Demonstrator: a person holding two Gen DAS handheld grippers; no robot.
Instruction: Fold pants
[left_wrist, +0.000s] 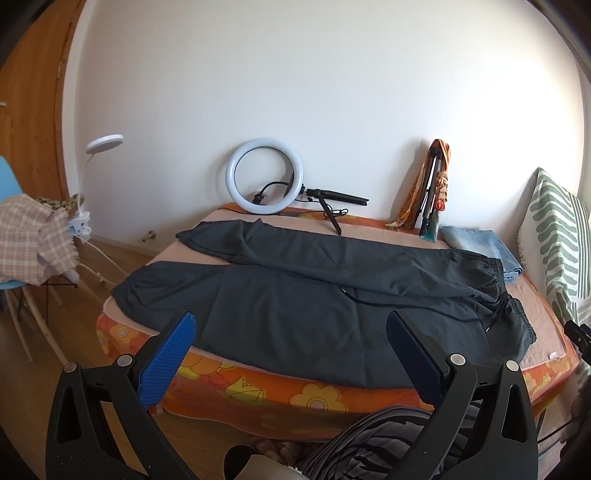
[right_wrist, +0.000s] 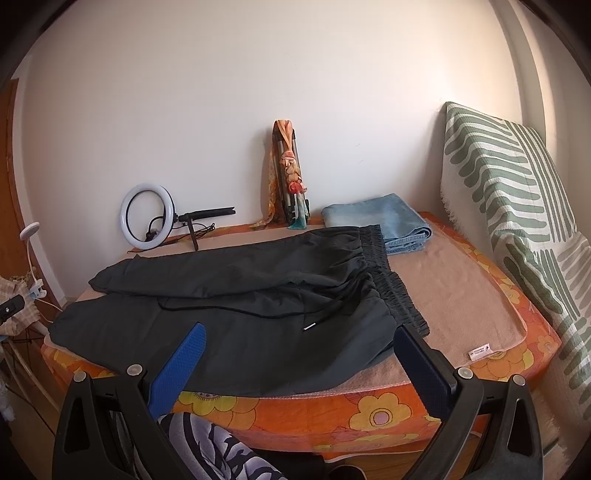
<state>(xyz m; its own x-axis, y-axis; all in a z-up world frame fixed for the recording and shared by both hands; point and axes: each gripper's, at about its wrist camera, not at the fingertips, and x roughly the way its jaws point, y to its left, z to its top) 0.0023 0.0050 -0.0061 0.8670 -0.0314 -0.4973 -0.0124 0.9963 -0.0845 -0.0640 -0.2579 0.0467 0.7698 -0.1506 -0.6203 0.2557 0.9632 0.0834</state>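
Pants: dark grey elastic-waist pants (left_wrist: 314, 295) lie spread flat across your floral orange mattress (left_wrist: 314, 398).
Left gripper (left_wrist: 291, 354): your jaws apart, empty.
Right gripper (right_wrist: 299, 363): apart, empty.

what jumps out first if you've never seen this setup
The dark pants sprawl unfolded across the bed, waistband to the right, legs to the left. Behind them a ring light leans on the white wall, and folded jeans lie in the far right corner. Both grippers, left and right, hover open at the near edge.

Pants (right_wrist: 236, 295) spread on bed (right_wrist: 461, 295), folded jeans (right_wrist: 384, 221) behind, ring light (right_wrist: 147, 218) far left
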